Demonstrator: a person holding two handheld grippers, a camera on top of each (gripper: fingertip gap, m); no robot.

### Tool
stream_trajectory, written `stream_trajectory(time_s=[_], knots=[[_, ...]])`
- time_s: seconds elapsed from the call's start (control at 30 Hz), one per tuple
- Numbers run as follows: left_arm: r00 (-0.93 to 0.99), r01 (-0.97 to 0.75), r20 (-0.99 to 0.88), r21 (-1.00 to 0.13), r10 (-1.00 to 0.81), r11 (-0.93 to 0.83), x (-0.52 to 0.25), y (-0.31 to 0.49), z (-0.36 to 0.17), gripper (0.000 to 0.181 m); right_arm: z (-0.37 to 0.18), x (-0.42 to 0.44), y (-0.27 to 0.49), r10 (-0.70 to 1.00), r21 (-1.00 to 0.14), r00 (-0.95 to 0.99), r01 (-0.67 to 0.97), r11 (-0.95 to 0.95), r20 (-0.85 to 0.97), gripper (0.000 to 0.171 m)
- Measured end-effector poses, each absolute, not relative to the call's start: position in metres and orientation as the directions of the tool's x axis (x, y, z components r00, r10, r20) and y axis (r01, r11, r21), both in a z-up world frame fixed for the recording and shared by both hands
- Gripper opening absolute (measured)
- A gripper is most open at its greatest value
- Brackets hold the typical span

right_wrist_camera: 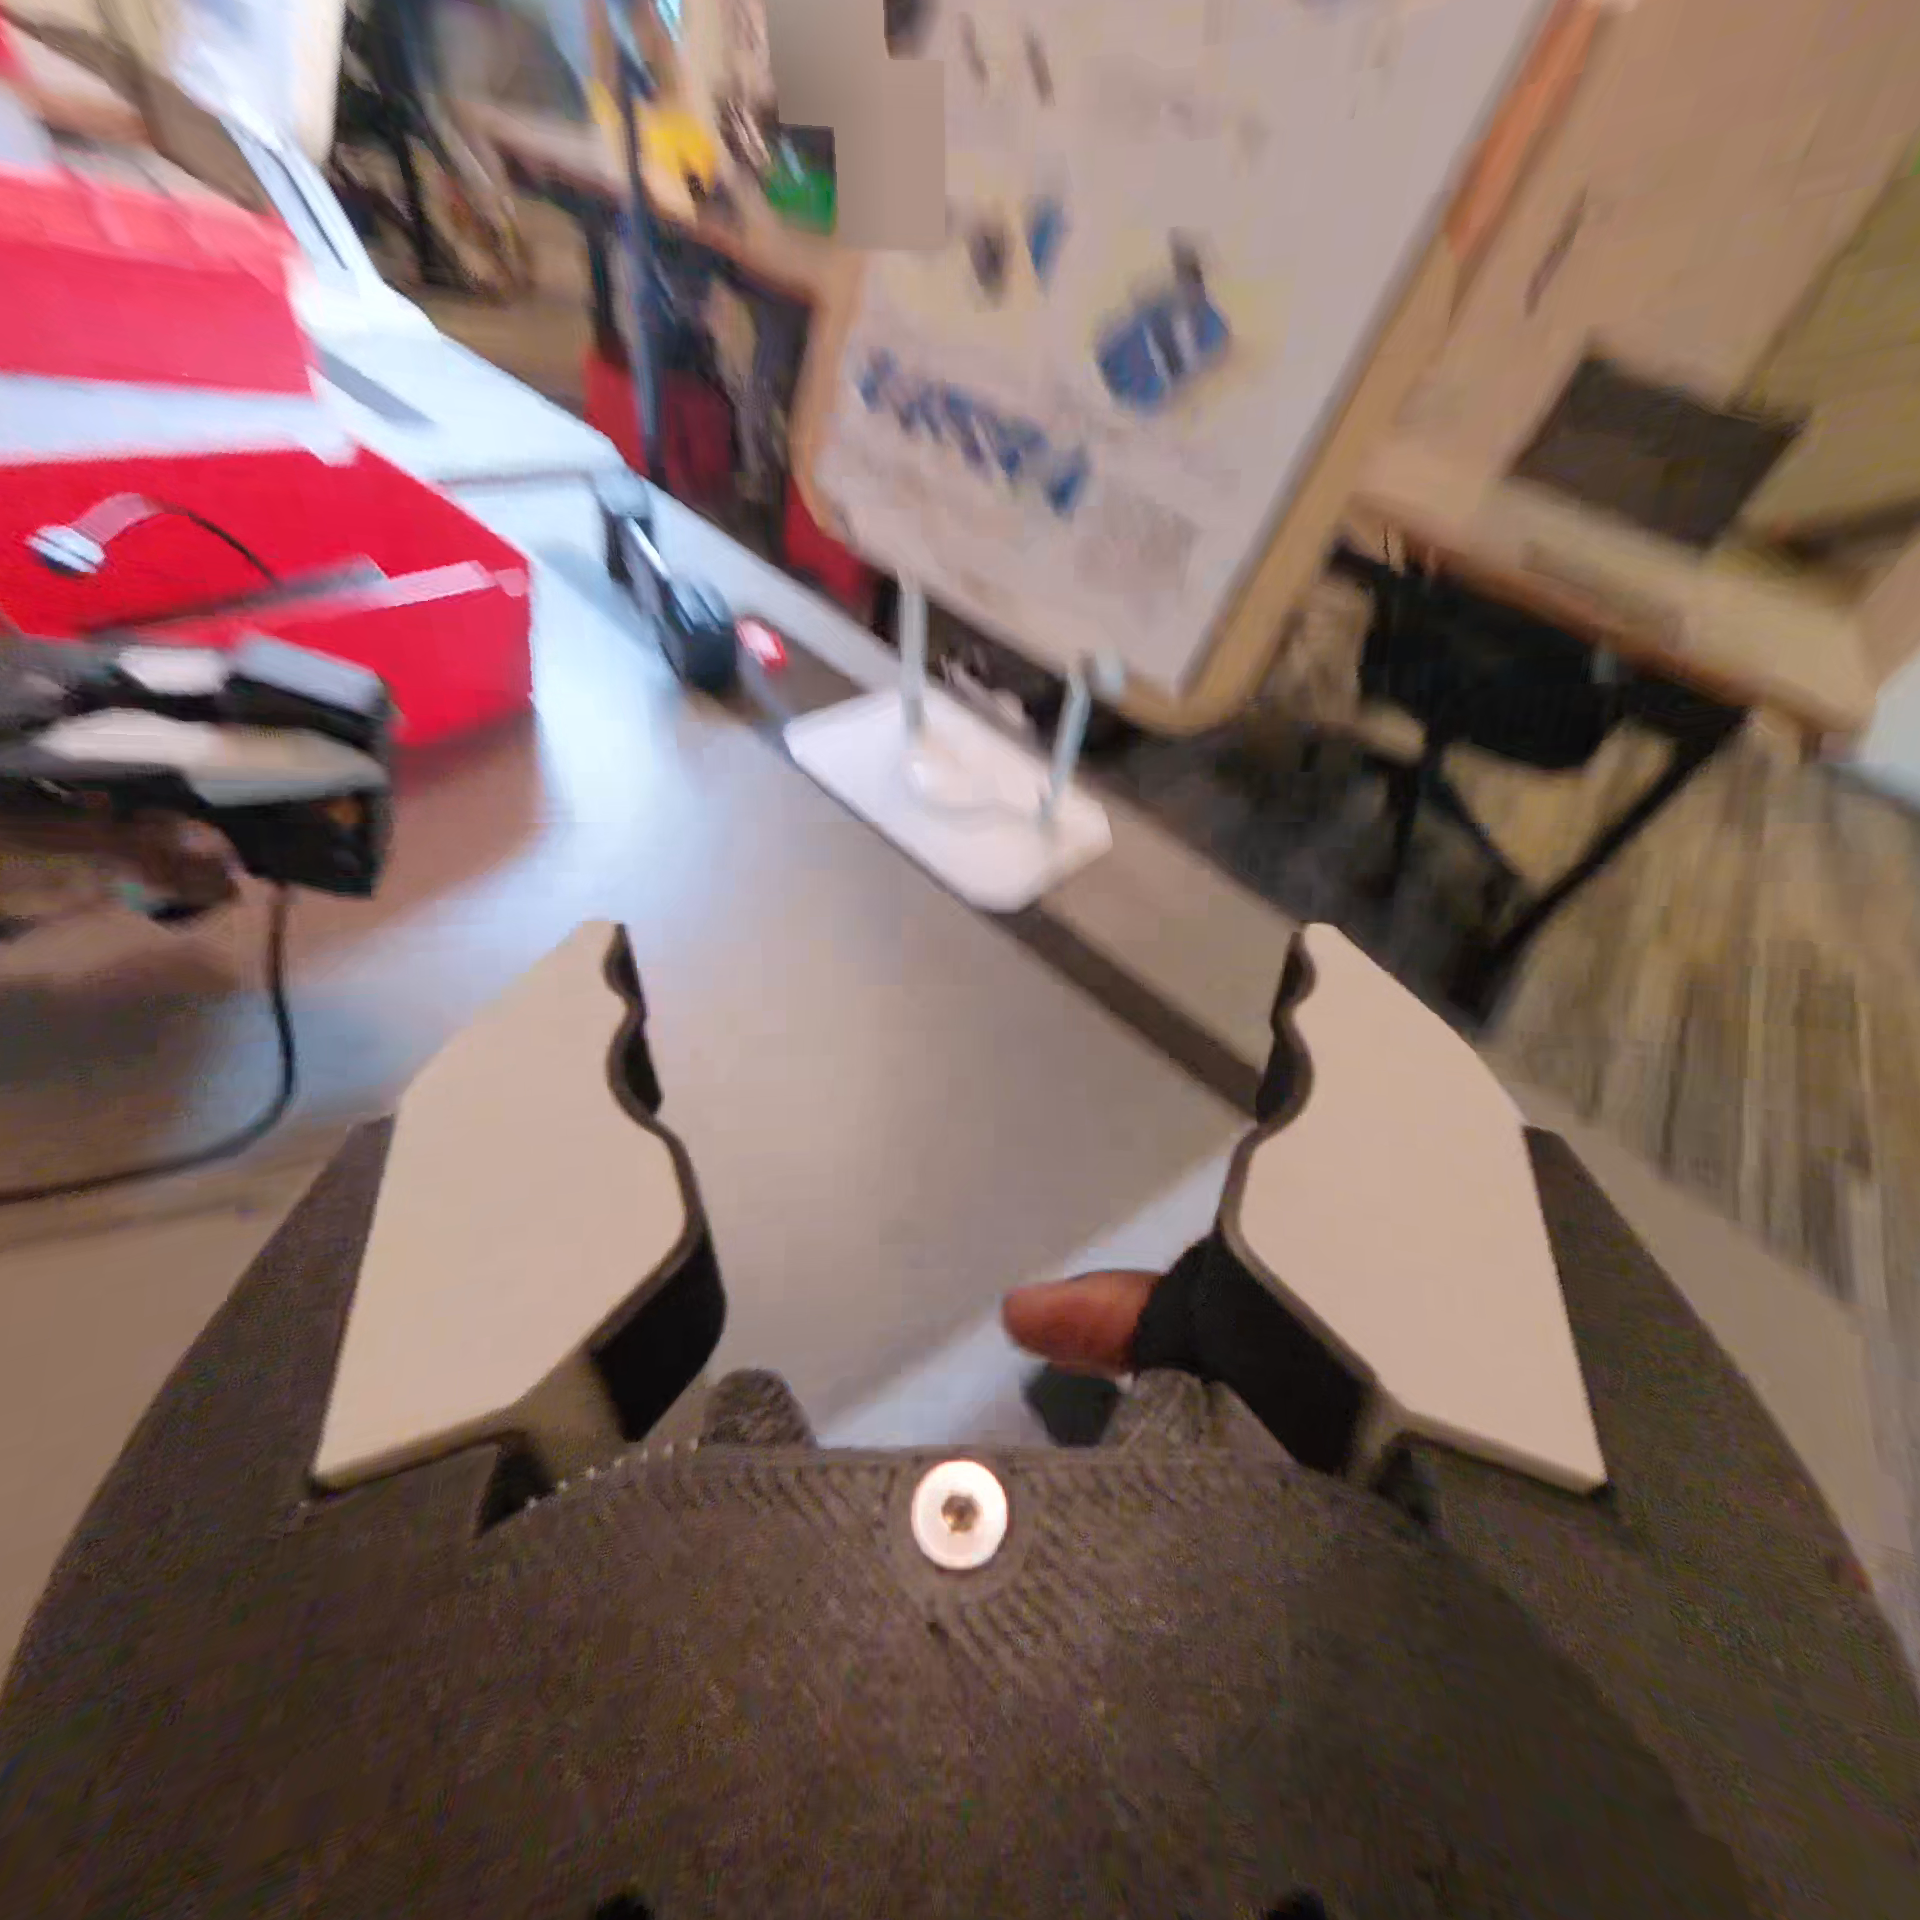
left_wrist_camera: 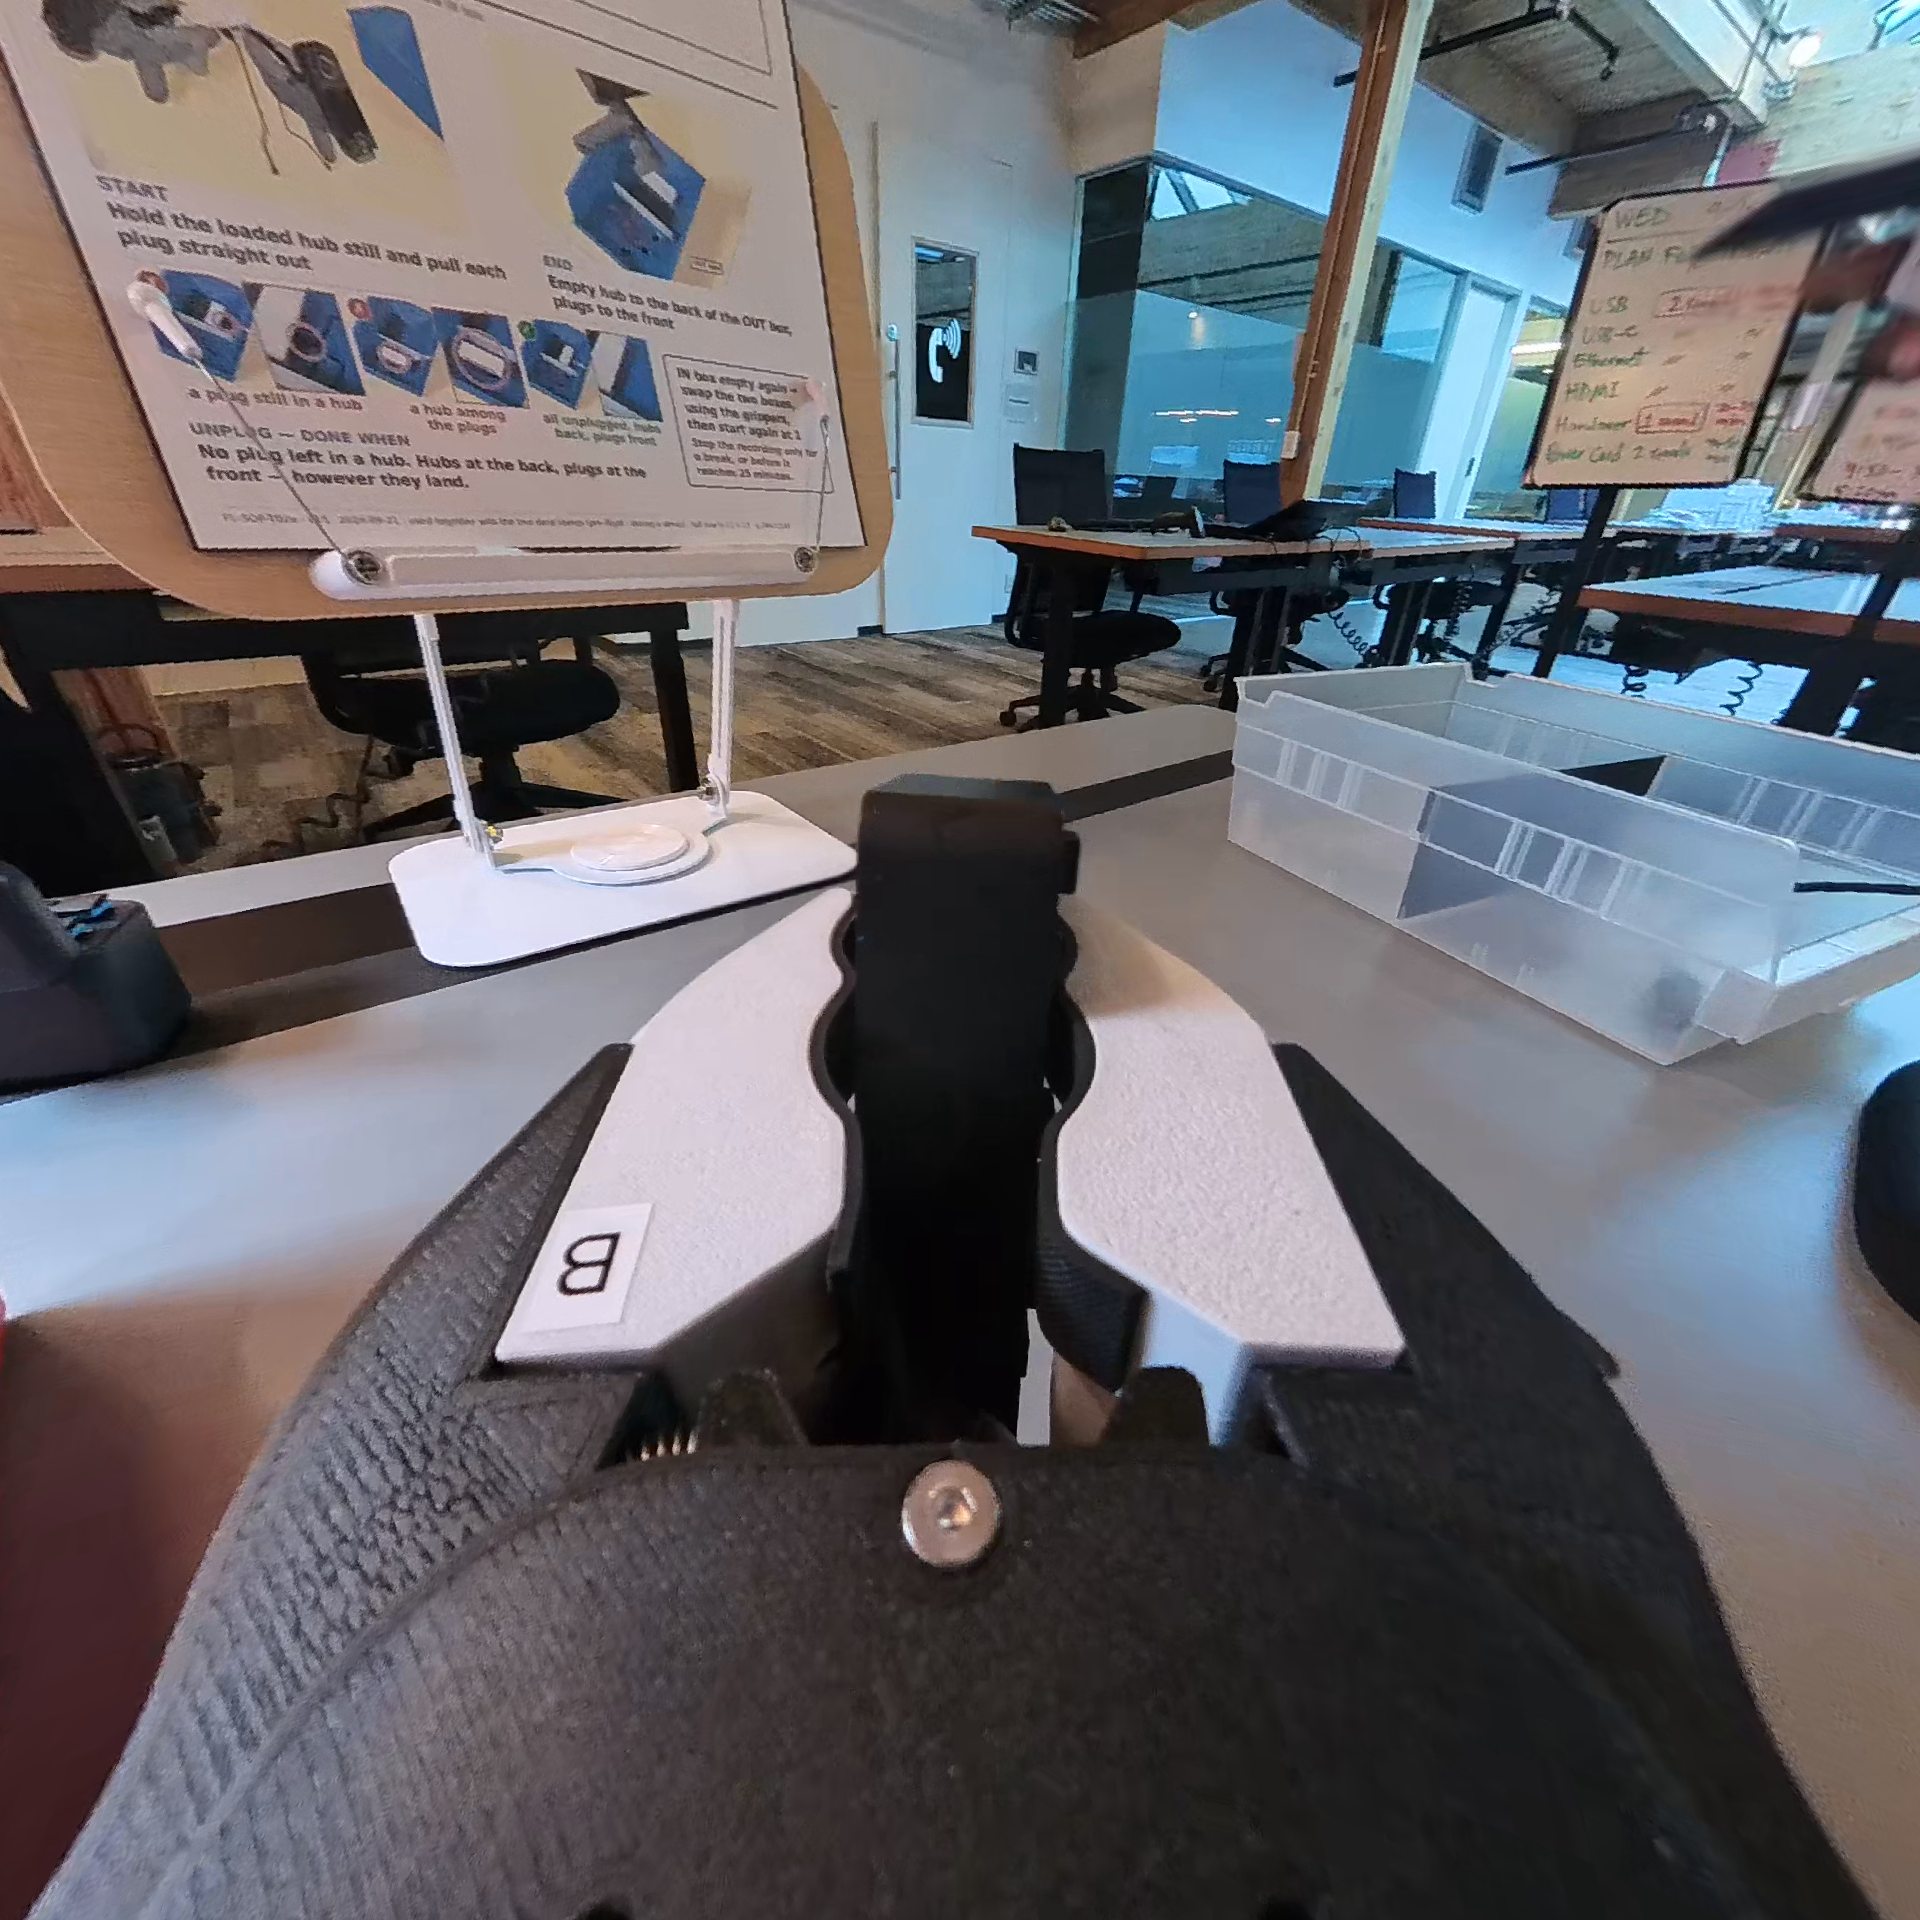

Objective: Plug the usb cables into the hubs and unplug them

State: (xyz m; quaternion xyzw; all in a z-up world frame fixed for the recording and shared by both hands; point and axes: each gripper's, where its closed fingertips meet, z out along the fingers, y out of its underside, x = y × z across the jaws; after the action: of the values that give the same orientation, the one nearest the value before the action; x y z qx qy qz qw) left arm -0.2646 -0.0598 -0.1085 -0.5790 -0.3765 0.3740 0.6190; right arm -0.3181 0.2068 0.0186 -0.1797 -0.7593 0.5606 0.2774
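Note:
My left gripper (left_wrist_camera: 956, 920) is shut on a black block-shaped hub (left_wrist_camera: 951, 1091), which stands up between the white fingers (left_wrist_camera: 727, 1091) above the grey table. In the blurred right wrist view this gripper shows at the left with the hub (right_wrist_camera: 312, 821), and a black cable (right_wrist_camera: 278, 1039) hangs from it down to the table. My right gripper (right_wrist_camera: 956, 945) is wide open and empty, held above the table. A cable with a silver plug (right_wrist_camera: 68, 549) lies on the red box (right_wrist_camera: 312, 582).
A clear plastic bin (left_wrist_camera: 1538, 883) with dividers stands at the right. An instruction sheet on a white stand (left_wrist_camera: 623, 873) is at the table's back edge. A dark device (left_wrist_camera: 73, 987) sits at the left. A gloved thumb (right_wrist_camera: 1081, 1330) shows between the right fingers.

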Motion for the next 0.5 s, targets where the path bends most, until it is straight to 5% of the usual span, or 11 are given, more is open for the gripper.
stream_trajectory(time_s=[0.13, 0.3, 0.5], knots=[[0.407, -0.037, 0.036, -0.998, 0.913, 0.057, -0.266, -0.066, -0.106, 0.031, 0.059, -0.277, 0.129, 0.399, -0.964, -0.879, -0.219, 0.15, 0.262, 0.126], [0.377, -0.046, 0.166, -0.979, 0.911, 0.197, -0.267, -0.084, -0.097, 0.031, 0.005, -0.24, 0.021, 0.181, -0.992, -0.983, -0.008, 0.129, 0.032, 0.064], [0.37, -0.047, 0.279, -0.947, 0.886, 0.317, -0.267, -0.099, -0.089, 0.03, -0.102, -0.235, -0.067, 0.321, -0.945, -0.937, -0.03, 0.326, 0.14, 0.056]])
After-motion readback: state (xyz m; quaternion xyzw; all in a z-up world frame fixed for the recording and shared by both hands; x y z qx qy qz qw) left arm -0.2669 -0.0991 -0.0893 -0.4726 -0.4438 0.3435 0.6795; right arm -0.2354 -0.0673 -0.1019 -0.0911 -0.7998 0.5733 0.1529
